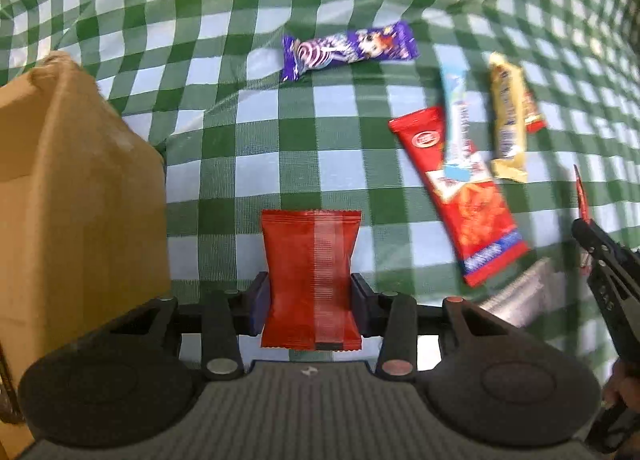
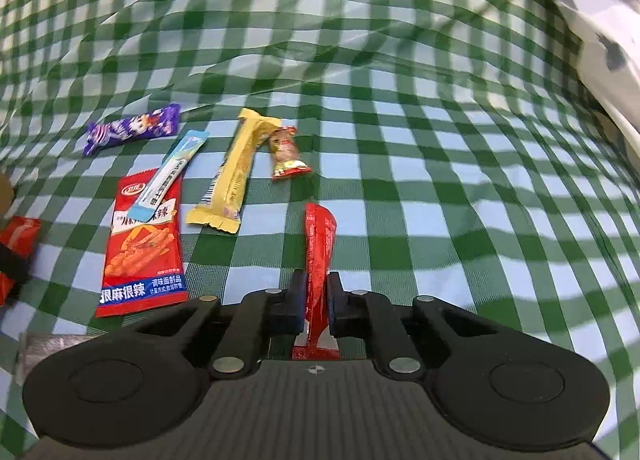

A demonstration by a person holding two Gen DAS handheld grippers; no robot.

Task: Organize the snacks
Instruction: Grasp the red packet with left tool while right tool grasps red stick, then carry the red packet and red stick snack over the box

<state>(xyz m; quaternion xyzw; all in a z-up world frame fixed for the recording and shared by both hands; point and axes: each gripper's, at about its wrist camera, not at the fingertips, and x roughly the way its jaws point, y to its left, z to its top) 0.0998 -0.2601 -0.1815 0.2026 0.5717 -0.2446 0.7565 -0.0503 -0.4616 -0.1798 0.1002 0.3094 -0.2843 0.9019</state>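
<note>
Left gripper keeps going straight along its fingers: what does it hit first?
Likely just the checked cloth. The left gripper, shut on a red packet, points steeply down at bare cloth, with the cardboard box off to one side and the purple bar further ahead. Depth is unclear.

**Both grippers clamped on packets**

Left black two-finger gripper points steeply down, blue pads pressing both sides of a red square foil snack packet held flat between them, jaws partly apart at packet width. Right black two-finger gripper angled down and forward, jaws nearly together, pinching a thin red snack sachet edge-on. In the left wrist view the right gripper enters at the right edge, a hand partly visible on its handle. Both frames slightly blurred.
</note>
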